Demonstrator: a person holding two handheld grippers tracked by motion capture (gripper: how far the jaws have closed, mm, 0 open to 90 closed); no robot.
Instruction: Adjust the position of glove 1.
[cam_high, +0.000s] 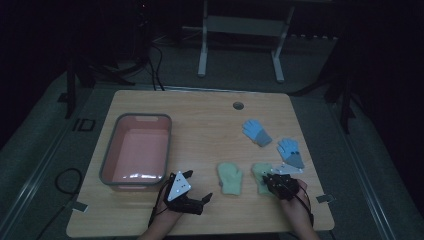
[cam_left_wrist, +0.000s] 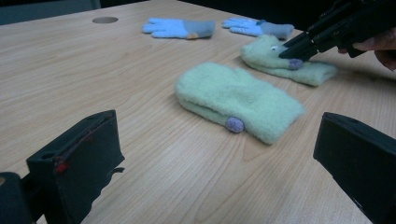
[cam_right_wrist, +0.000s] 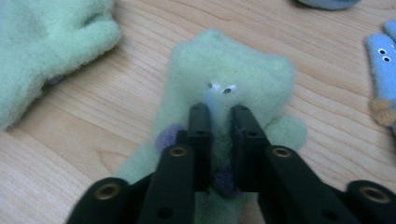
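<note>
Green fleece mitten (cam_right_wrist: 224, 88) with a small stitched face lies flat on the wooden tabletop (cam_high: 210, 120), near the front right, and the right gripper (cam_right_wrist: 219, 116) has its two fingers nearly closed, pinching a fold of fleece. A second green mitten (cam_left_wrist: 238, 100) lies just beside it to the left. The left gripper (cam_left_wrist: 210, 154) hovers low over the tabletop, fingers spread wide and holding nothing. The pinch looks shallow, so the soft fleece may slip free on lifting. Two blue gloves, one (cam_high: 256, 131) farther back and one (cam_high: 291, 152) just beside the right gripper, could be brushed. An empty pink bin (cam_high: 136, 150) sits at the left, with the left gripper between it and the mittens.
</note>
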